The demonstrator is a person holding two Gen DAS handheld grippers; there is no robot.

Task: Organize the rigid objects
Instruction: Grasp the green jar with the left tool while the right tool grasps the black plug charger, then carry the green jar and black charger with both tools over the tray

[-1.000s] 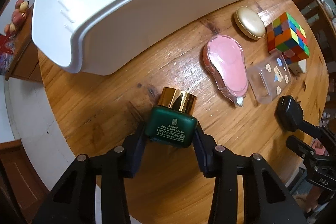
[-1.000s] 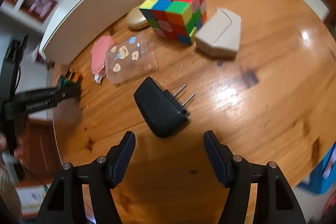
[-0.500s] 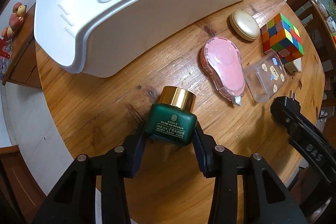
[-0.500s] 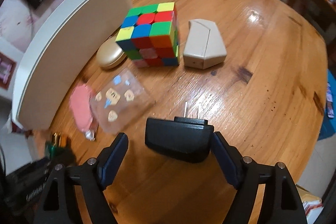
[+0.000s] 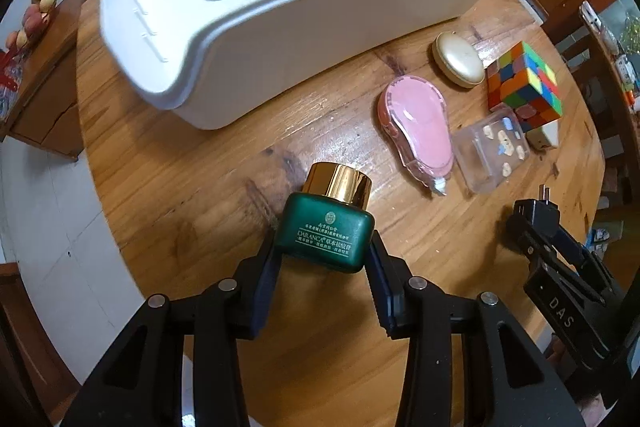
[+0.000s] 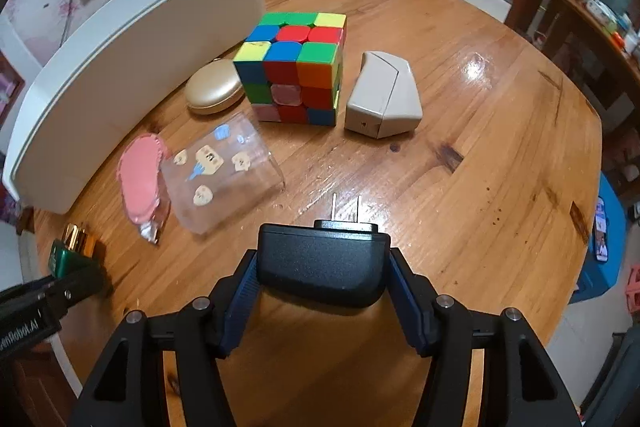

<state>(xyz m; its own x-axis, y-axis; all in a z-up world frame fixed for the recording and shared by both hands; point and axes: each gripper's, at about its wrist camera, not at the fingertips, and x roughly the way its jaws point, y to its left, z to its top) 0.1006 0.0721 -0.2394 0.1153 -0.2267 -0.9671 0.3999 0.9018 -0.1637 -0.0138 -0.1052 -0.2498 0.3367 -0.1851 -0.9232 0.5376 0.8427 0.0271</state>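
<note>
Left wrist view: left gripper [image 5: 325, 255] pinching squat green glass jar with gold cap [image 5: 326, 230], probably just clear of round wooden table [image 5: 168, 187] near its edge. Right gripper [image 6: 323, 281], just closed, clamping black plastic plug adapter [image 6: 322, 261]. Risk: glossy jar slipping from narrow pads; white plastic bin [image 5: 320, 27] wall clipping prongs.

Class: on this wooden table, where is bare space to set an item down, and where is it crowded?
Bare wood: the table right of the beige box, out to its edge; also the strip between the green bottle and white bin. Crowded: the cluster of cube, gold case, clear box and pink case.
</note>
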